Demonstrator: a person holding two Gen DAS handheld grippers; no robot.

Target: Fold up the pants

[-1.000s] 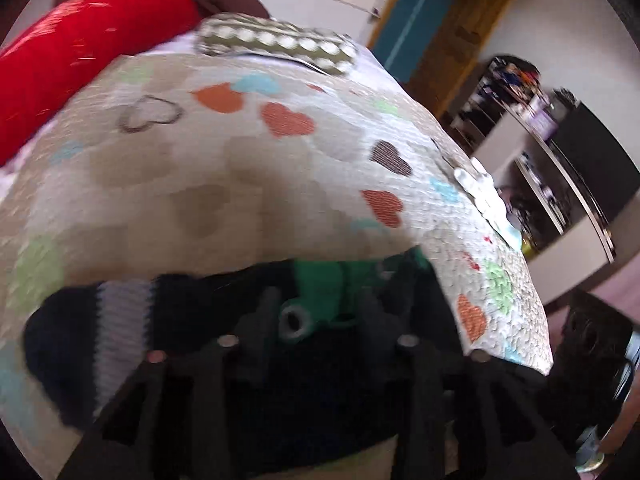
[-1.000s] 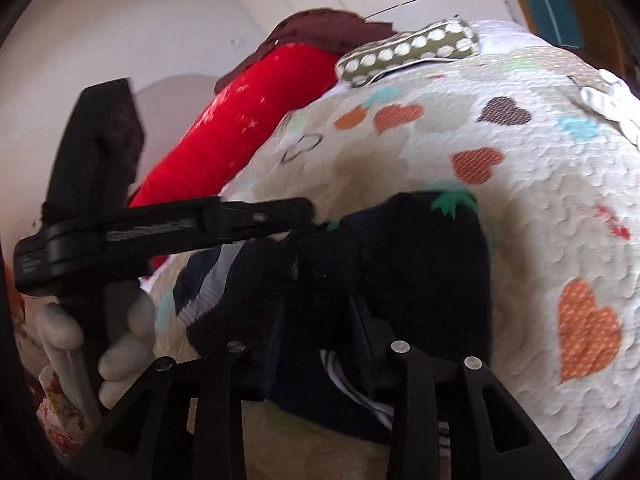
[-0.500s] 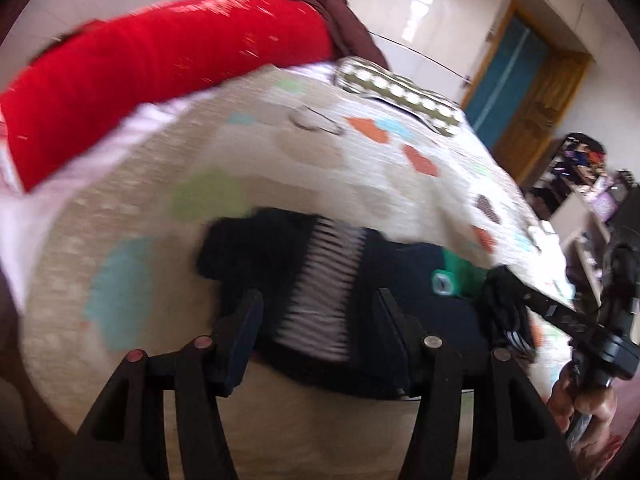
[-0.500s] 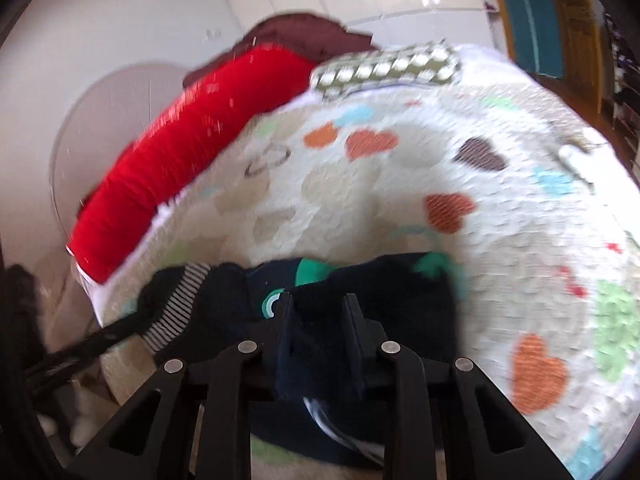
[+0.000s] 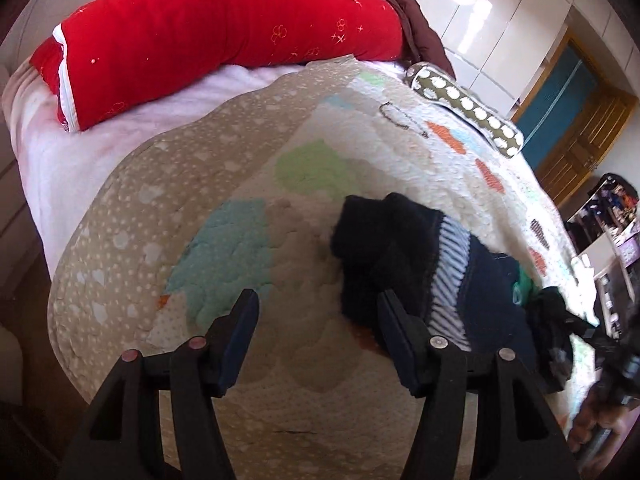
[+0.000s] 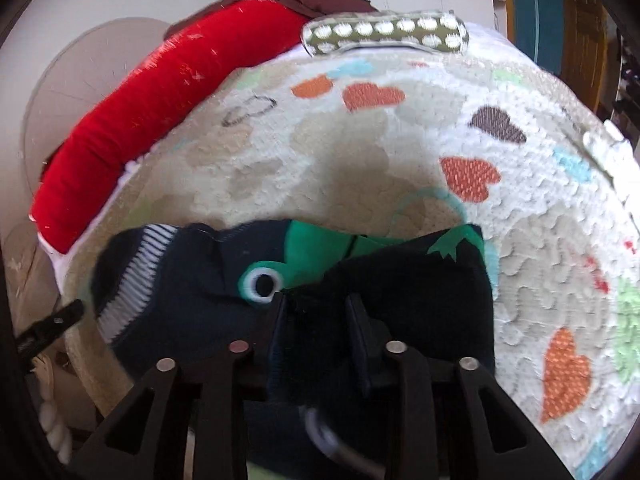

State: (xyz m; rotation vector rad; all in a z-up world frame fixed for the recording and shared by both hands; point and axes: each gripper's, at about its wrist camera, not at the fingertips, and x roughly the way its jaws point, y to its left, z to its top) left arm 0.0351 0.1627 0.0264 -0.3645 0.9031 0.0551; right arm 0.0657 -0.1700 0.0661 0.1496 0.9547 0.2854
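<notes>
**Folding partly done, bundle still loose**

Your left tongs (image 5: pixel 316 320) gape empty, having just widened, beside the small navy knit pants with striped cuffs (image 5: pixel 400 256). Your right tongs (image 6: pixel 316 312) pinch dark fabric, jaws just easing. On the heart-patterned quilt (image 6: pixel 400 152), one fold seems made; tidying remains.

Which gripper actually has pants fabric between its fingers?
The right gripper: dark pants bunched between its fingers. The left gripper has only quilt between.
</notes>
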